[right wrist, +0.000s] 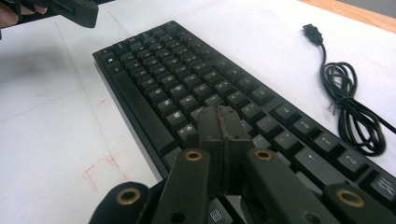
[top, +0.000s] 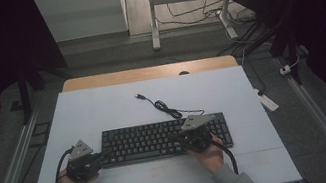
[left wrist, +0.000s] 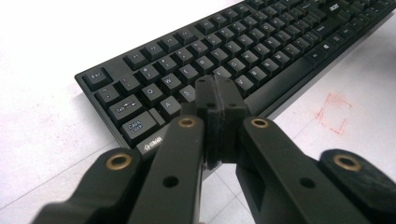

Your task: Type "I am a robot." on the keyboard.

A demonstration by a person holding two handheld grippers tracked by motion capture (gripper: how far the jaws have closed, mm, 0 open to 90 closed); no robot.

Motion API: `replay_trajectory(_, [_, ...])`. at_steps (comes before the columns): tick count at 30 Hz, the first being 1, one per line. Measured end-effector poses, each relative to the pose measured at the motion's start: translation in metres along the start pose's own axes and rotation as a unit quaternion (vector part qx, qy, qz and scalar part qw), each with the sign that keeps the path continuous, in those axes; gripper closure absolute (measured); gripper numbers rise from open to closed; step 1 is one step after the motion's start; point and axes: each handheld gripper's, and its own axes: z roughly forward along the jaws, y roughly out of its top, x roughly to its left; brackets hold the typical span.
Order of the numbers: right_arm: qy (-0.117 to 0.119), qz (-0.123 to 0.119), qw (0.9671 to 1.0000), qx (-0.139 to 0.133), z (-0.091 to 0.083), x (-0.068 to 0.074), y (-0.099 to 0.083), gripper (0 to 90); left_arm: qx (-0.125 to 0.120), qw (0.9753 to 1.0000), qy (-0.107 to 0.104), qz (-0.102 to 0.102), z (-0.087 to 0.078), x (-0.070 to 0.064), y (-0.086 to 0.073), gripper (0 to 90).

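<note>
A black keyboard [top: 159,139] lies across the middle of the white table [top: 103,112]. Its black cable [top: 166,107] coils behind it and ends in a USB plug [top: 139,96]. My left gripper [top: 107,153] is shut with nothing in it, tips over the keyboard's left end [left wrist: 140,93] near the A and S keys. My right gripper [top: 173,136] is shut and empty too, tips hovering over keys right of the space bar [right wrist: 140,112]. The coiled cable [right wrist: 350,102] lies to the right in the right gripper view. A hand holds each gripper.
A faint red square mark [left wrist: 334,112] is drawn on the table in front of the keyboard. A wooden strip [top: 147,73] runs along the table's far edge. Desk legs and loose cables [top: 197,11] sit on the floor beyond. Metal rails [top: 323,119] flank the table.
</note>
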Motion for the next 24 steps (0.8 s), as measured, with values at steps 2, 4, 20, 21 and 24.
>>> replay_trajectory(2, [0.001,0.000,1.0000,0.002,0.004,0.001,0.001,89.4,0.002,1.0000,0.001,-0.002,0.001,0.001,0.000,89.0])
replay_trajectory(4, [0.002,0.001,1.0000,0.003,0.005,0.001,0.002,89.4,0.004,1.0000,0.003,-0.004,0.002,0.002,-0.001,89.0])
replay_trajectory(20, [0.011,0.001,0.9997,0.020,0.027,0.004,0.012,89.0,0.026,0.9994,0.016,-0.016,0.015,0.011,-0.003,88.6])
replay_trajectory(21, [0.011,0.001,0.9997,0.020,0.027,0.004,0.012,89.0,0.027,0.9994,0.016,-0.015,0.016,0.011,-0.003,88.6])
replay_trajectory(24, [0.010,0.000,0.9996,0.027,0.032,0.003,0.013,88.9,0.031,0.9993,0.017,-0.014,0.018,0.011,-0.003,88.6])
